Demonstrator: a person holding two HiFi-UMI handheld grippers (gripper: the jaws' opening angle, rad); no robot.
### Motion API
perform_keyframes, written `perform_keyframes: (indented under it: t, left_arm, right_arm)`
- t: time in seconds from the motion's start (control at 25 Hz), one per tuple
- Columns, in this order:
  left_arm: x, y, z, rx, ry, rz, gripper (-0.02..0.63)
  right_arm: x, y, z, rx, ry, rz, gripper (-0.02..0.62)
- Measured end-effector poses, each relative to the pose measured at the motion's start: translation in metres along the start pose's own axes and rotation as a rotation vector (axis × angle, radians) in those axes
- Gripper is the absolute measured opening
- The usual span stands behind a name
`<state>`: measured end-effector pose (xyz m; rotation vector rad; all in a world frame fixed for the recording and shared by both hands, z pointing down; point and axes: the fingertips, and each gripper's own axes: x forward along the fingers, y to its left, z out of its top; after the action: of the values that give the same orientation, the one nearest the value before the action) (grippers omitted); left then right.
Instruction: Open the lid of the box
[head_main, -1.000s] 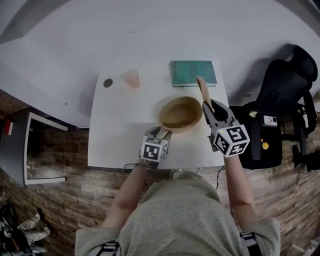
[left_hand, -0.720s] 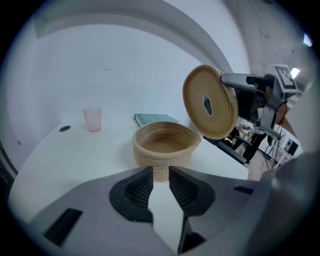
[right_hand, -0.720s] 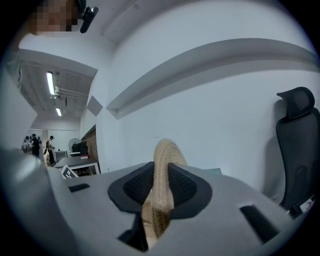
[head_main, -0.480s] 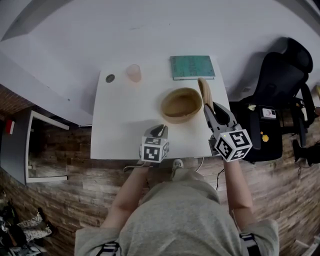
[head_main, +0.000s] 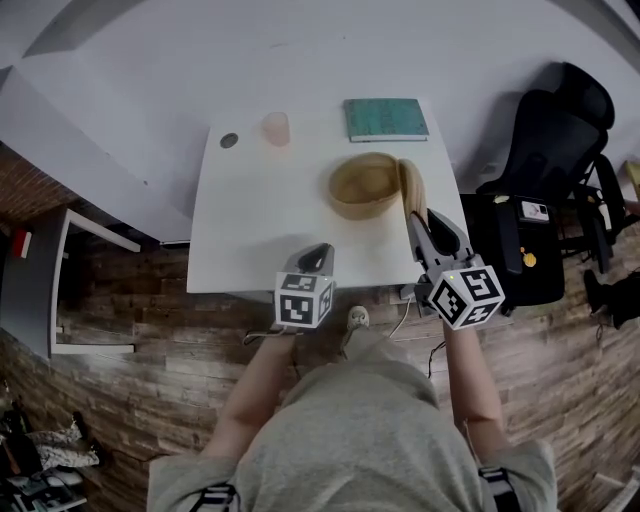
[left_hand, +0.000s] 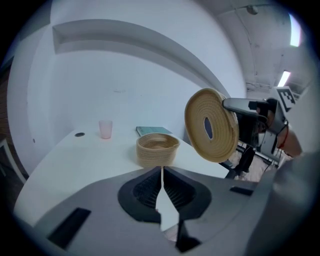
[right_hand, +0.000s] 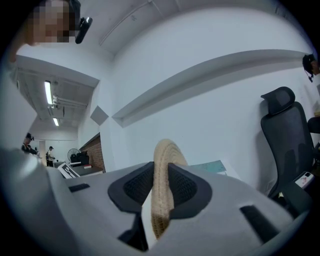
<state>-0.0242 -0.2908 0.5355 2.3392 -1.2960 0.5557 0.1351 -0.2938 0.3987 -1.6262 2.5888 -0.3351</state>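
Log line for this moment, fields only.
lid: off, clamped edge-on in right gripper | box: open, on table | left gripper: shut, empty

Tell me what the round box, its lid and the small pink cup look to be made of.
Box: coiled rope or straw, matte tan; stacked ribbed coils show on its wall.
Lid: seemingly the same coiled fibre, in concentric rings around a dark oval centre.
Cup: probably translucent plastic, pale pink and smooth, though it is too small to be sure.
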Motion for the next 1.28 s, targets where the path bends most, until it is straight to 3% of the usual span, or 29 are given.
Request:
perform_keyframes:
  t: [0.72, 1.28]
  left_arm:
    - [-0.137, -0.038, -0.051, -0.065, -0.087, 0.015, 0.012]
    - [-0.206, -0.057, -0.072, -0.117, -0.14, 0.016, 0.012]
  right_arm:
    - [-0.111, 0.102, -0.037, 0.012, 0.02, 0.041, 0.089]
    - [-0.164, 0.15, -0.058, 0.005, 0.042, 0.093, 0.091]
